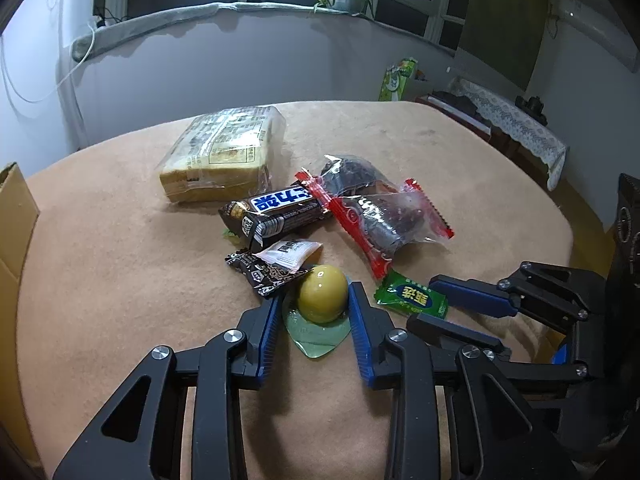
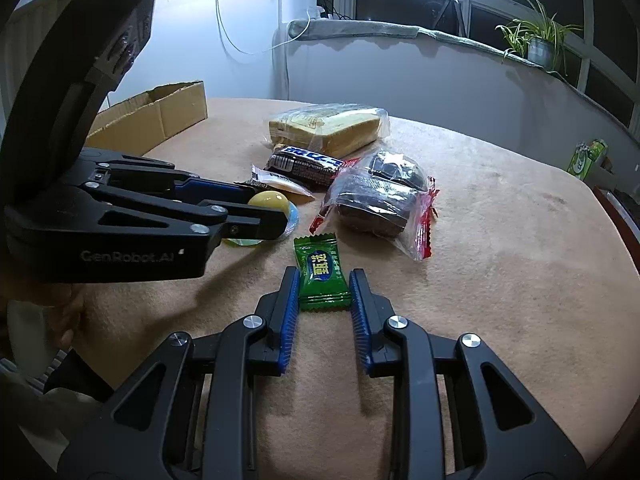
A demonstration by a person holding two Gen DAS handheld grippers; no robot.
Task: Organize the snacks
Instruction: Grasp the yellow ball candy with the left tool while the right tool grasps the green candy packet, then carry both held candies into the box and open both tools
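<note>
Right wrist: crinkly green candy wrapper [image 2: 325,280]

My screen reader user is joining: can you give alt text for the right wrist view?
The right gripper is closed on a green candy packet on a tan cloth-covered table. To its left, the left gripper brackets a yellow jelly cup.

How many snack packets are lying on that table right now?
7: bread pack at the back, chocolate bar, red-edged bag, dark wrapper, white sachet, yellow jelly cup, green candy nearest. More may hide underneath.
</note>
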